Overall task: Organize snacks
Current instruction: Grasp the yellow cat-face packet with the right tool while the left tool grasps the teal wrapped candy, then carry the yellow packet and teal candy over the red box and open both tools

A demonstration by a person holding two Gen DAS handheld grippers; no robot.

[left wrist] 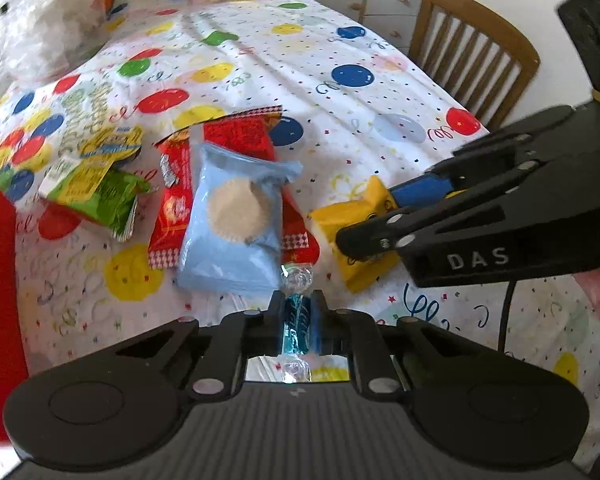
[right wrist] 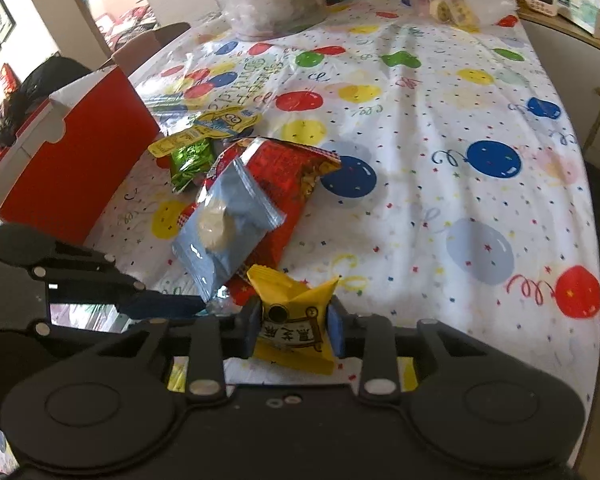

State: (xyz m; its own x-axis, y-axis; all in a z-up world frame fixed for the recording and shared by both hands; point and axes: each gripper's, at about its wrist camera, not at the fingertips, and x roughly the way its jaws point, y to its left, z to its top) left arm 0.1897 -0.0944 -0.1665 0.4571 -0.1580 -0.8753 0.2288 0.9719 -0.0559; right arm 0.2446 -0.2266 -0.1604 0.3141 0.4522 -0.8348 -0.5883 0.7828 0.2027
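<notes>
My left gripper [left wrist: 298,322] is clamped on a small blue candy [left wrist: 297,324] in a clear twisted wrapper, pinched across its middle with the twisted ends sticking out front and back. My right gripper [right wrist: 294,330] squeezes a yellow snack packet [right wrist: 296,320] printed with black characters, its crimped top pointing away from me, low over the balloon-print tablecloth [right wrist: 440,128]. Just ahead lies the rest of the pile: a pale blue packet [left wrist: 232,224] with a round beige biscuit showing through, lying on top of a red snack bag [left wrist: 240,136], and beside them a green foil packet [left wrist: 100,196] under a yellow cartoon-printed one. A red box [right wrist: 80,160] with white inner flaps stands open at the left of the pile; I cannot see into it. From the left wrist view, my right gripper reaches in from the right, tilted down toward the cloth, near my left one.
</notes>
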